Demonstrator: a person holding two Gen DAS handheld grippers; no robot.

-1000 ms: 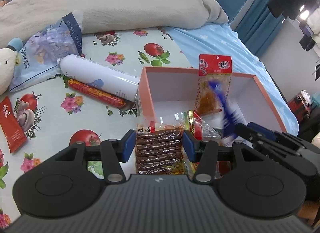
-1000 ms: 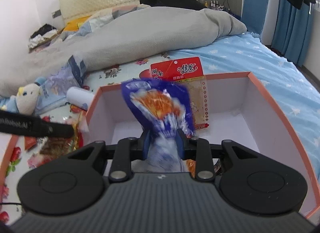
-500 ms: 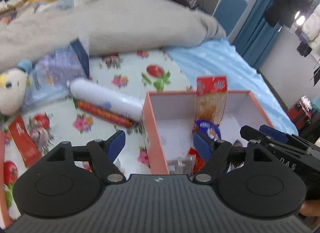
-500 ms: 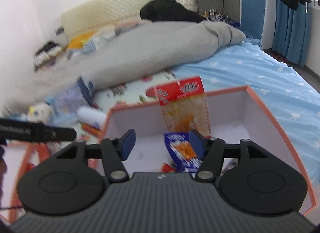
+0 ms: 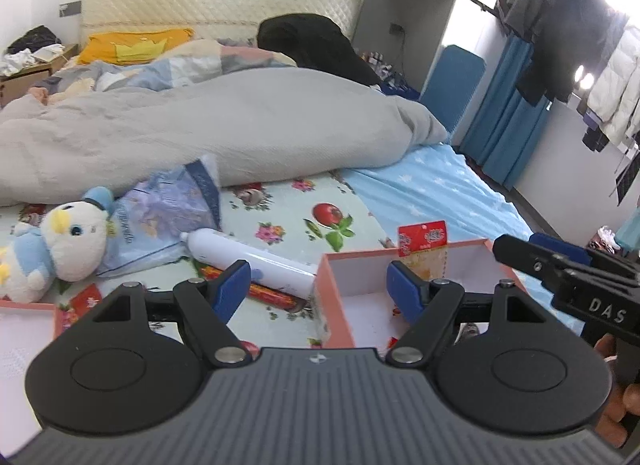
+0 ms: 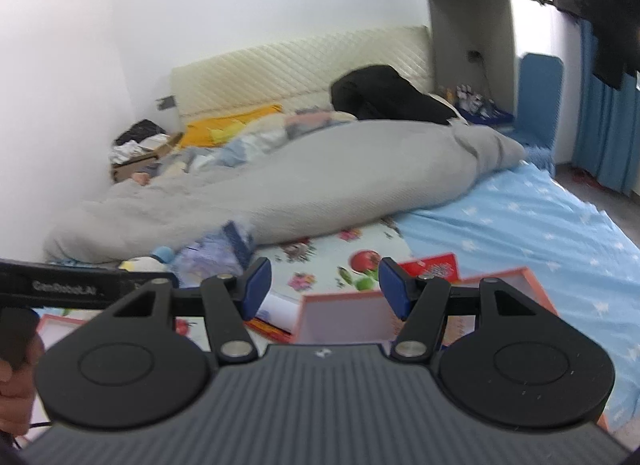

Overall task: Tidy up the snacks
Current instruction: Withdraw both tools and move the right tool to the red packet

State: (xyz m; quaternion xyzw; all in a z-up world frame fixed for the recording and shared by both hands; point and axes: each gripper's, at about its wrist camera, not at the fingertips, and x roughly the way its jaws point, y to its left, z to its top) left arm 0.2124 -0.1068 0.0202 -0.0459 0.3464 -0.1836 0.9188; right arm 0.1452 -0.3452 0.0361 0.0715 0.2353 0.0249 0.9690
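— Two pairs of tongs are being held apart with nothing between the pads. The left gripper (image 5: 319, 287) and the right gripper (image 6: 324, 287) are both being carried empty, their jaws having just been opening.

— Which step is being worked, then?

— A drop-off is being finished, by the look of it. Just ahead of the left gripper and slightly to its right, the orange box (image 5: 335, 307) is being filled. Small packets are being glimpsed on its floor behind the right pad, too hidden to name. A red-topped snack packet (image 5: 423, 240) is being leaned against the far wall of the box.

— What is being called for next?

— Another loose snack is probably being sought. Ahead of the left gripper's left pad, a long red sausage stick (image 5: 266, 293) is being left on the flowered cloth (image 5: 292, 225), touching a white bottle (image 5: 244, 255). A small red packet (image 5: 86, 297) is being seen further to the left. A swing leftward and a lowering would be needed before any closing.

— And beyond those?

— A plush duck (image 5: 60, 241) and a blue plastic bag (image 5: 168, 209) are being seen farther off, then a grey duvet (image 5: 224, 129).
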